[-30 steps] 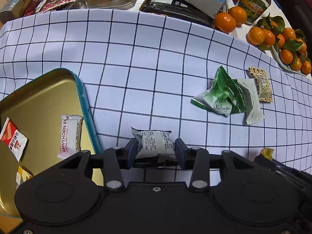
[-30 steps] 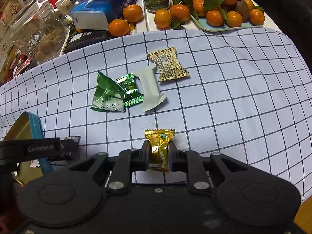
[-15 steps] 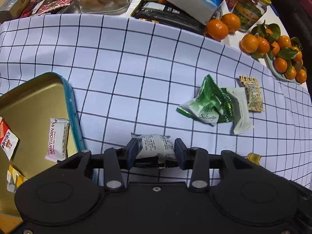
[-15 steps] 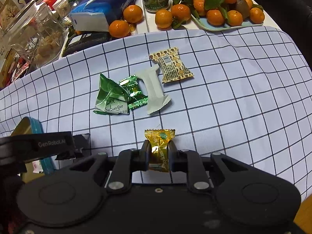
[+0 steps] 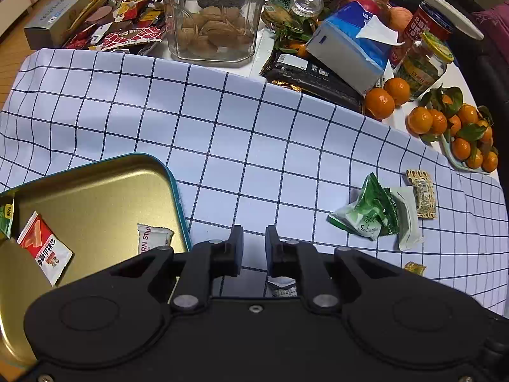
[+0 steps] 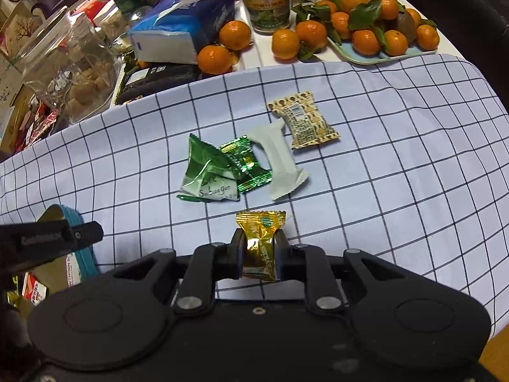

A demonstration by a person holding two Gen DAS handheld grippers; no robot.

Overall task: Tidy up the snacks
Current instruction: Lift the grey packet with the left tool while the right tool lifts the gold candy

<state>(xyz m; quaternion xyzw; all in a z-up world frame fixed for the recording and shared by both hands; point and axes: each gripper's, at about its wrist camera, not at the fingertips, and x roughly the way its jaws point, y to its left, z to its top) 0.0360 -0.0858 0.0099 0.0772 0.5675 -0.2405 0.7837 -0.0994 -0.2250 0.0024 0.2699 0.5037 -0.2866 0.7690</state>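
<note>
My left gripper (image 5: 254, 234) hangs over the checked cloth beside the gold tin. Its jaws are closing and stand almost together with nothing between the tips. A scrap of the grey-white packet (image 5: 281, 288) shows below, behind the finger bases. My right gripper (image 6: 259, 238) is shut on a gold-wrapped candy (image 6: 259, 245), held upright above the cloth. The gold tin (image 5: 173, 184) with a teal rim holds a red packet (image 5: 44, 251) and a white hawthorn strip (image 5: 152, 237). A green packet (image 6: 206, 172), a small green candy (image 6: 246, 165), a white packet (image 6: 281, 162) and a beige packet (image 6: 302, 121) lie together on the cloth.
Behind the cloth stand a glass jar of walnuts (image 5: 213, 22), a blue tissue pack (image 5: 350, 51), a dark flat package (image 5: 315, 78), loose tangerines (image 5: 378, 102) and a plate of tangerines (image 6: 381, 59). The cloth drops off at the right edge (image 6: 490, 102).
The left jaws have closed and the grey-white packet no longer sits between the tips. The left gripper has lifted and shifted toward the tin. The right gripper still holds the gold candy.
</note>
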